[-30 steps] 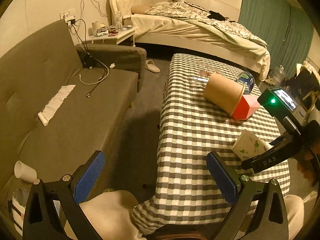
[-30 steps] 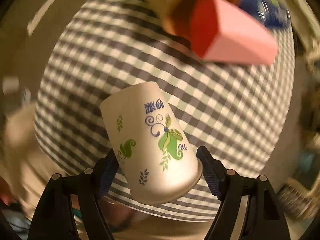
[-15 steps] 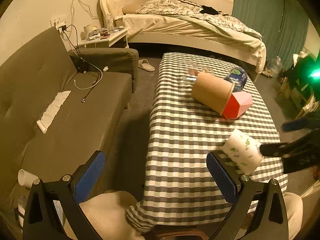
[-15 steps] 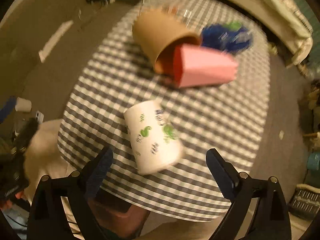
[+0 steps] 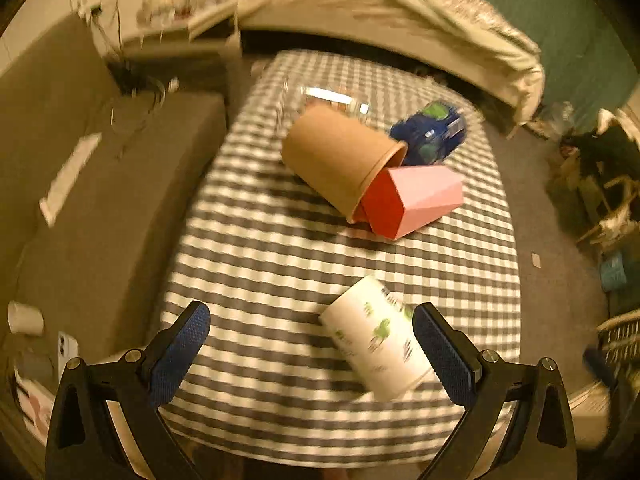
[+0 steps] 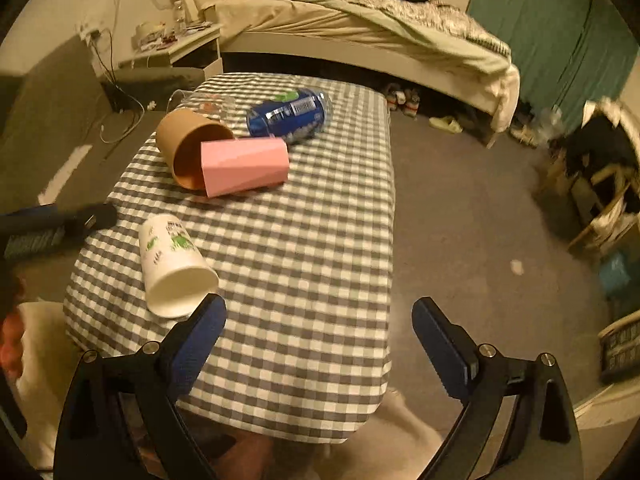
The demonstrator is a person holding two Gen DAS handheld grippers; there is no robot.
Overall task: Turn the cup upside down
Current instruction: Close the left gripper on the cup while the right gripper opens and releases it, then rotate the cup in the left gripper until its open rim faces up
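Left wrist view looks down over the checked tablecloth (image 5: 280,264), where the white cup (image 5: 376,344) with green leaf prints lies on its side near the close edge of the table. The left gripper (image 5: 310,346) hangs over that edge with its jaws spread wide; the cup sits between the two blue pads, close against the right-hand pad (image 5: 438,354), and whether they touch I cannot tell through the blur. Nothing is pinched.

From the right wrist view, the same cup (image 6: 172,266) rests on the cloth (image 6: 304,248) at the near left, its open mouth turned toward the camera and its base pointing away. The right gripper (image 6: 318,340) is also spread open and holds nothing, and the cup lies just to the left of its left pad (image 6: 200,340).

Farther along the table, a brown paper cup (image 6: 188,146) lies tipped over with a pink faceted cup (image 6: 244,166) lying right against its mouth. Just beyond them sit a blue packet (image 6: 290,114) and a clear container (image 6: 200,104), also on their sides. A grey sofa (image 5: 100,184) runs along the left of the table, and a bed (image 6: 360,24) stands at the far end of the room.
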